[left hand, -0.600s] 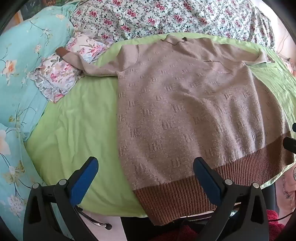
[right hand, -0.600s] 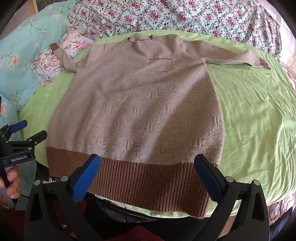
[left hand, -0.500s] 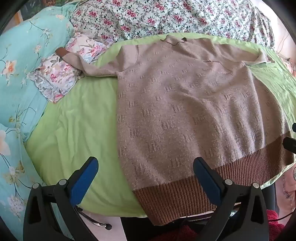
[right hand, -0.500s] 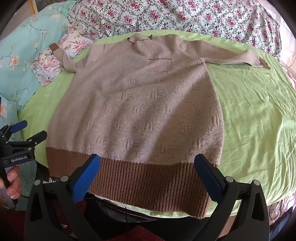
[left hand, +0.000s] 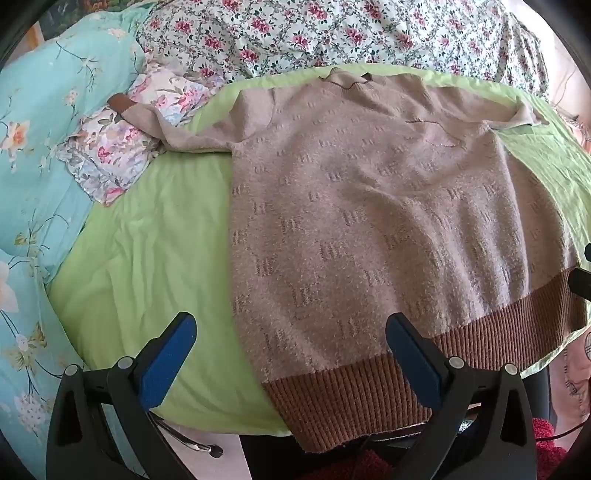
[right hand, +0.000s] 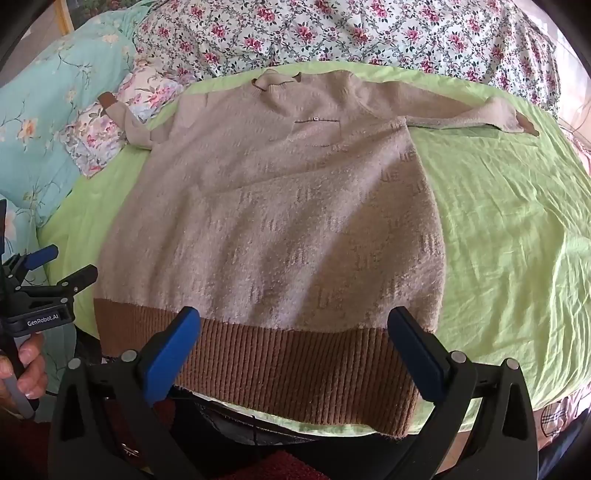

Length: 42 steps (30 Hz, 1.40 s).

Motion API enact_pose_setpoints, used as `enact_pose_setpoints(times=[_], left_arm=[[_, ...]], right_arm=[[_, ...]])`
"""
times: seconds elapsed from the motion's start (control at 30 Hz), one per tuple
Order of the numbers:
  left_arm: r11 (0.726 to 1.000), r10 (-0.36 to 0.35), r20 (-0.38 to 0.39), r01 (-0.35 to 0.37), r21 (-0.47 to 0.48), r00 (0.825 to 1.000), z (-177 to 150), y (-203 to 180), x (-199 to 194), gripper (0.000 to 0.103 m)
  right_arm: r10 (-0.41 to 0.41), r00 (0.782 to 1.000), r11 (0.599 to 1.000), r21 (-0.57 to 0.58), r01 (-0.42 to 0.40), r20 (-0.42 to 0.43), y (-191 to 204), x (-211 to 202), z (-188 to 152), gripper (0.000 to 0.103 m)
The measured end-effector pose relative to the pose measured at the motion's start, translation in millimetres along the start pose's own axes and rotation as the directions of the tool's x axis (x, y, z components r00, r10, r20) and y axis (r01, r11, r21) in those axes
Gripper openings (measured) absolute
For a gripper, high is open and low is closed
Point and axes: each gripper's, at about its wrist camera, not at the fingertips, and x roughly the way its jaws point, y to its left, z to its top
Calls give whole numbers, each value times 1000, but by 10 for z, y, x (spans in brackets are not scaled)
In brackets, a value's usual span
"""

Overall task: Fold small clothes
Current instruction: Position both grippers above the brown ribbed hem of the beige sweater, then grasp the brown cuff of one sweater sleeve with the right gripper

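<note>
**Sweater spread on the bed**

The sweater (right hand: 280,221) lies flat on the sheet (right hand: 509,229) of the bed, hem nearest, collar at the far side. Its left sleeve rests on a pillow (left hand: 107,155); its right sleeve stretches out over the sheet. A quilt (right hand: 351,33) lies behind. Both grippers, left gripper (left hand: 291,354) and right gripper (right hand: 295,347), hang above the hem.
</note>
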Motion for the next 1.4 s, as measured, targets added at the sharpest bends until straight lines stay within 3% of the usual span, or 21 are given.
enact_pose_setpoints(times=[0.37,0.53,0.7,0.77,0.8,0.97,1.17,1.3,1.4], left_arm=[[1000,-8,-26,8,16,1000,93,-40,103,103],[1000,-9,-8,9,17,1000,159,-46,182,102],[999,-52,-50,52,-7,997,300,-10,311,103],[999,-48,-38,48,-11,998,389,4,355,102],[1000,-3,-4,3,5,1000,431,-6,365,102],[1000,3,12,-3,3,1000,694,17,458,102],[1000,19,15,-19,-12,1000,1012,48,610,103],[1000,21,1,-21,-11,1000,1193,0,766,102],[1000,16,-18,-16,-5,1000,1267,-74,873,102]], right_arm=[[-5,1000,1000,5,5,18,-74,41,65,101],[28,999,999,44,-29,33,-160,74,107,101],[66,997,991,113,-71,46,-371,114,220,101],[71,995,986,147,-80,65,-505,118,288,101],[67,995,985,156,-77,71,-558,120,313,101],[58,991,968,237,-84,118,-1030,137,574,101],[-13,980,921,384,-66,199,-1937,118,990,100],[-141,959,870,492,2,245,-2674,149,1335,74],[-200,951,822,568,33,234,-3193,295,1581,62]])
